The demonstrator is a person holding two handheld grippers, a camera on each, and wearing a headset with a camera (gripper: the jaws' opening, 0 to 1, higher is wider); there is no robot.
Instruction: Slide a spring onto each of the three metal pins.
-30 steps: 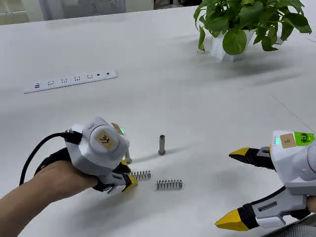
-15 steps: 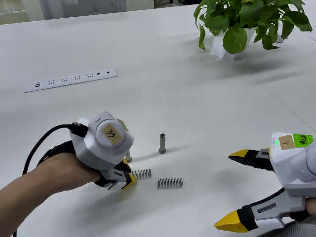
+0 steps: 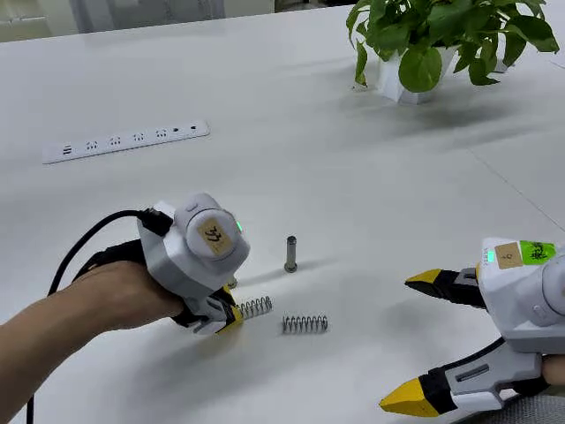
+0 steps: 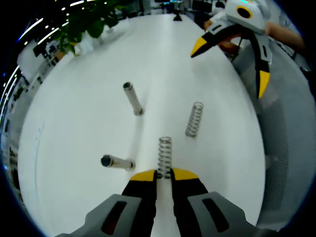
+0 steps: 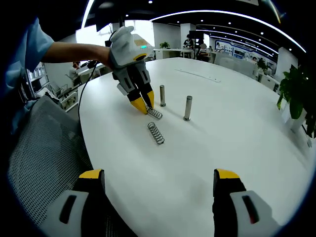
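Observation:
My left gripper (image 3: 228, 316) rests low on the white table, shut on one end of a spring (image 3: 255, 306) that points away along the tabletop. In the left gripper view the held spring (image 4: 164, 152) runs straight out from the closed yellow tips (image 4: 164, 174). A second spring (image 3: 305, 323) lies loose just to its right. One metal pin (image 3: 290, 253) stands upright beyond the springs. Another pin (image 4: 117, 161) stands close to the left gripper's side. My right gripper (image 3: 413, 340) hovers open at the lower right with nothing between its fingers, well away from the springs.
A white power strip (image 3: 128, 142) lies at the far left of the table (image 3: 353, 177). A potted plant (image 3: 433, 44) stands at the back right. A grey mesh chair (image 5: 44, 148) sits by the table's near edge. A cable trails from the left gripper.
The left gripper has shifted slightly right and rolled, keeping its hold on the spring. The right gripper, the loose spring and the pins have stayed put.

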